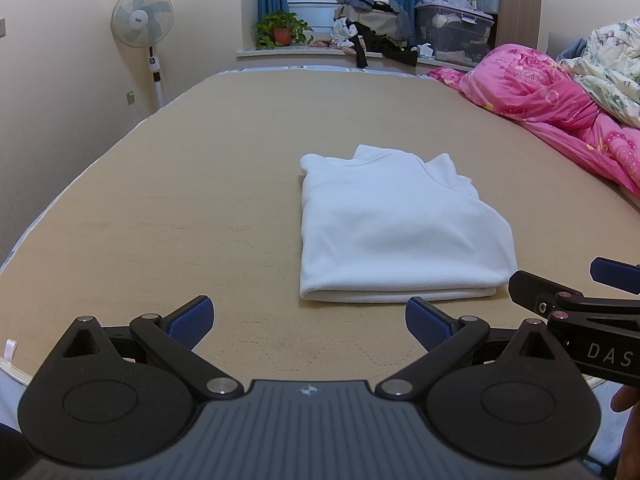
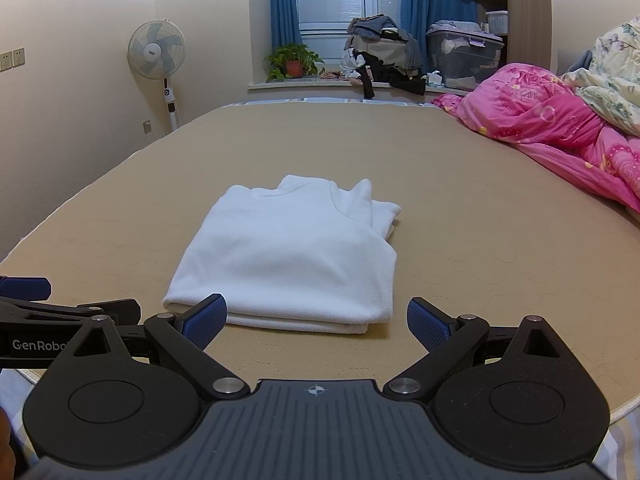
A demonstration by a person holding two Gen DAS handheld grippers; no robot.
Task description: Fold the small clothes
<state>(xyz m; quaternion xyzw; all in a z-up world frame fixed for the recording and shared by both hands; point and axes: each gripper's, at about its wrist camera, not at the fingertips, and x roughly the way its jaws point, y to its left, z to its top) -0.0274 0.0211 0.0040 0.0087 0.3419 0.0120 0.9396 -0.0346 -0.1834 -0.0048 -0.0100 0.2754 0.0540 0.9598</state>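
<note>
A white fleece top lies folded into a neat rectangle on the beige mattress, collar at the far end. It also shows in the right wrist view. My left gripper is open and empty, just short of the top's near left corner. My right gripper is open and empty at the top's near edge, its left pad in front of the folded hem. The right gripper also shows at the right edge of the left wrist view.
A pink quilt and a floral quilt are heaped along the mattress's right side. A standing fan is by the left wall. A potted plant, a clothes pile and a storage box sit on the window ledge.
</note>
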